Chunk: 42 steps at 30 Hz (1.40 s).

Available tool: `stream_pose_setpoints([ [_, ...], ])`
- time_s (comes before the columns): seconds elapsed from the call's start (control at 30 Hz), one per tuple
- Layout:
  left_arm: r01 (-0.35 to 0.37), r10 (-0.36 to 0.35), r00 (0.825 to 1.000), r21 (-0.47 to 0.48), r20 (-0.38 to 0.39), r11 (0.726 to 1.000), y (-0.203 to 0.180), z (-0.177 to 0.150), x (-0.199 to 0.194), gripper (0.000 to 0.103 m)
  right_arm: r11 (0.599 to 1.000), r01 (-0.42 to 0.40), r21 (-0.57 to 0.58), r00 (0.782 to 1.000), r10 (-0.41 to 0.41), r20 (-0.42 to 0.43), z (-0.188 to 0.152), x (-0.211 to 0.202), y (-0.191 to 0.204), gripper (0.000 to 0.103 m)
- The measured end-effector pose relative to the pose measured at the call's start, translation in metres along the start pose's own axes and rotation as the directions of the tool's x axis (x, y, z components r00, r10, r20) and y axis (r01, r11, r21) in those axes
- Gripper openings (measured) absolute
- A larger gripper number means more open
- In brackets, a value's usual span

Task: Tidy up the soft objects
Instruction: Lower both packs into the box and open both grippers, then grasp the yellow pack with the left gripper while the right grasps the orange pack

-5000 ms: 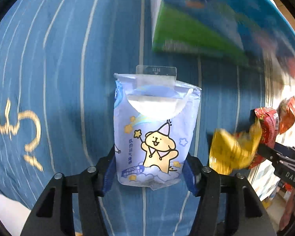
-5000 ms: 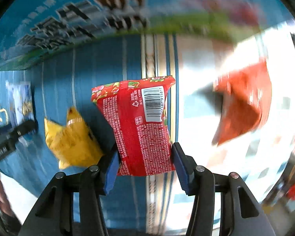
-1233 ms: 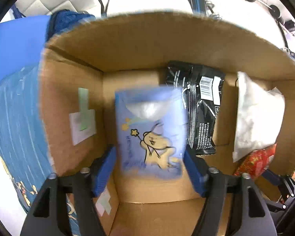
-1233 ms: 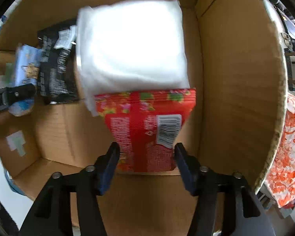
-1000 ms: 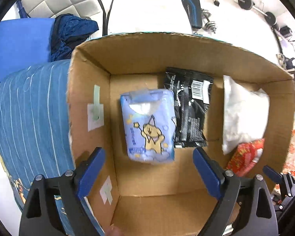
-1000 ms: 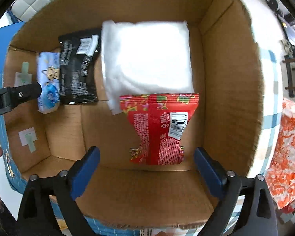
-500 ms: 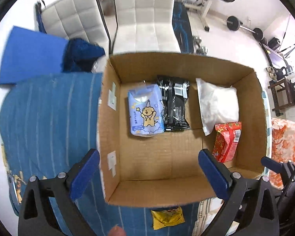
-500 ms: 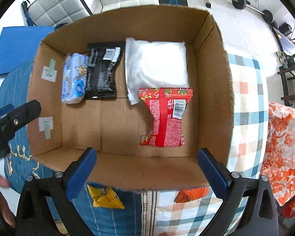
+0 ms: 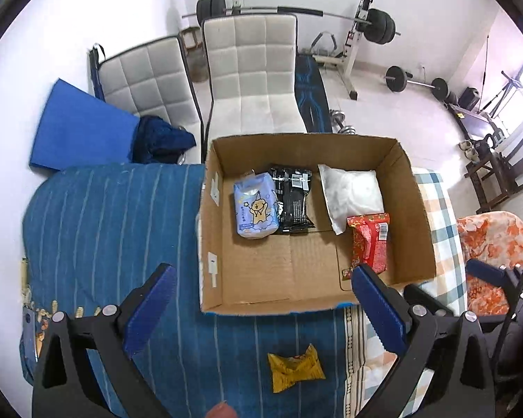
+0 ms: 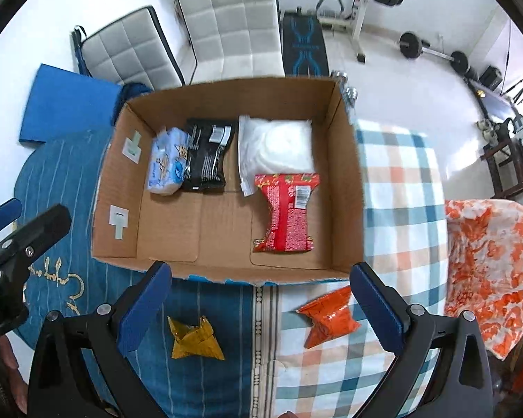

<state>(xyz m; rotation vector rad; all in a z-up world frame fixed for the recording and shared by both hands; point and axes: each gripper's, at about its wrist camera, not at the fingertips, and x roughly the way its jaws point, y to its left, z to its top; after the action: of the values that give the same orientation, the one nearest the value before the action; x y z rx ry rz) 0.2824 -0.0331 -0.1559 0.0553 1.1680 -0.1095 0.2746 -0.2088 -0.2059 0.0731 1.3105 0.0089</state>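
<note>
Both wrist views look down on an open cardboard box [image 10: 345,188] resting on a surface covered with a blue striped cloth [image 9: 97,230] on its left part and a checked cloth [image 10: 404,209] on its right.

Left tool [image 9: 261,308]: fingers spread wide apart, holding nothing, poised above the near-left corner of the box.

Inside the box, along the far wall from left to right: a light-blue cartoon tissue pack [image 9: 255,210] just inside the left wall; a black packet [image 9: 293,203] touching the tissue pack's right edge; a white soft pack [image 9: 353,196] right of the black packet. A red snack bag [image 10: 287,216] lies in front of the white pack, overlapping its near edge, close to the right wall of the box.

Outside the box, before its near wall: a yellow wrapper [image 10: 194,339] on the blue cloth; an orange packet [image 10: 329,315] on the checked cloth, to the wrapper's right.

Right tool [image 10: 261,308]: fingers likewise wide apart and empty, above the near wall of the box.
</note>
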Motion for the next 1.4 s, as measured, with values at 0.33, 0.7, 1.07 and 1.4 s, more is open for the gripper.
stream_pose_setpoints([
  [0.33, -0.013, 0.011, 0.997, 0.029, 0.074, 0.999, -0.008, -0.028, -0.043, 0.103, 0.999, -0.036, 0.014, 0.997, 0.035, 0.072, -0.027, -0.050, -0.010, 0.103],
  [0.7, -0.056, 0.104, 0.984, 0.304, -0.146, 0.951, -0.041, -0.099, 0.032, 0.103, 0.996, -0.028, 0.080, 0.985, 0.041, -0.169, -0.093, 0.010, -0.070, 0.103],
  [1.07, 0.029, 0.297, 0.872, 0.646, -0.390, 0.763, -0.091, -0.174, 0.164, 0.103, 0.982, 0.016, 0.187, 0.942, 0.048, -0.332, -0.144, 0.095, -0.132, 0.103],
  [1.4, 0.119, 0.238, 0.856, 0.622, -0.459, 0.774, -0.103, -0.180, 0.200, 0.064, 0.995, 0.027, 0.101, 0.937, 0.010, -0.350, -0.131, 0.126, -0.128, 0.103],
])
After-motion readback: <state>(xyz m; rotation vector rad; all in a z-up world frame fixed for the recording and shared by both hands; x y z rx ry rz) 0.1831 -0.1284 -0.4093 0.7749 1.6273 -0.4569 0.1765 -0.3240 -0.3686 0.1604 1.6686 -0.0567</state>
